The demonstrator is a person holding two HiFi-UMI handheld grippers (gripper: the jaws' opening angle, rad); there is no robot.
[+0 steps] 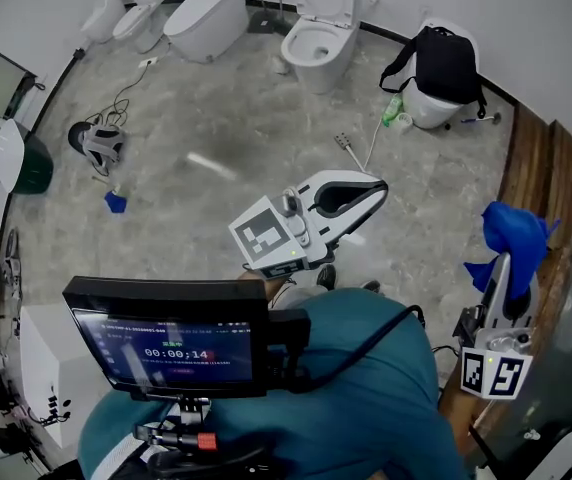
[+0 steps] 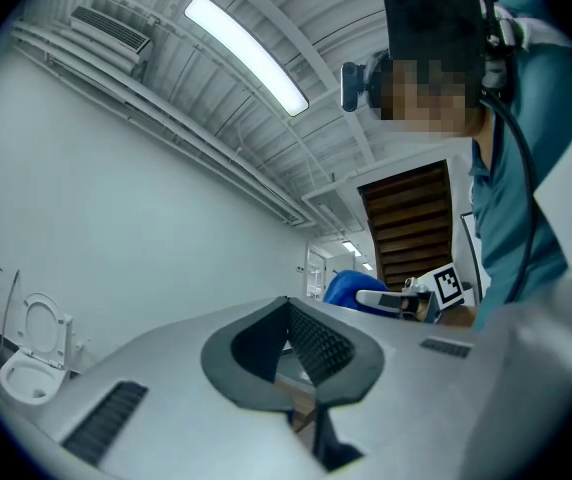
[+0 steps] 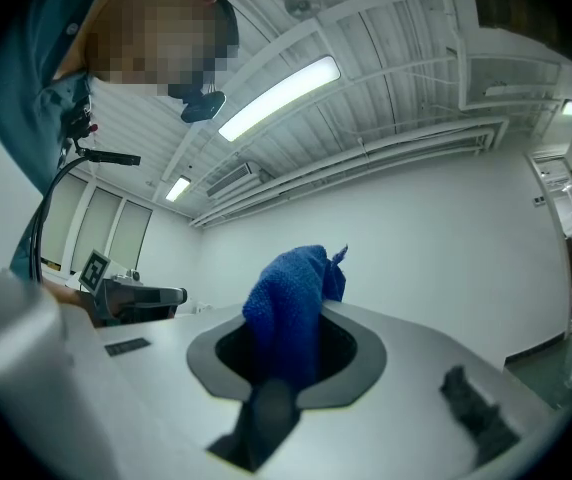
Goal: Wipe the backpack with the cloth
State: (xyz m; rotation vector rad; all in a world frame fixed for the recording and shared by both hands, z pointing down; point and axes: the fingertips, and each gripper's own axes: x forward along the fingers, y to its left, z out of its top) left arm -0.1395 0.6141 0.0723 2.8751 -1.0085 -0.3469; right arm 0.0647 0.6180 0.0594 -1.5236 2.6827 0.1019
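Note:
The black backpack (image 1: 444, 63) rests on a white toilet at the far right of the room, well away from both grippers. My right gripper (image 1: 509, 270) is held at the right edge, shut on a blue cloth (image 1: 514, 233) that bunches above its jaws. In the right gripper view the blue cloth (image 3: 294, 308) stands up from the closed jaws of the right gripper (image 3: 301, 313), which points at the ceiling. My left gripper (image 1: 378, 188) hovers mid-room, its tips together with nothing between them. In its own view the left gripper (image 2: 288, 302) also tilts upward.
A white toilet (image 1: 321, 38) with its lid up and another (image 1: 206, 18) stand along the far wall. Wooden steps (image 1: 536, 168) run down the right side. A headset-like device (image 1: 101, 143) and a small blue item (image 1: 115, 202) lie on the floor. A monitor (image 1: 171, 343) hangs at my chest.

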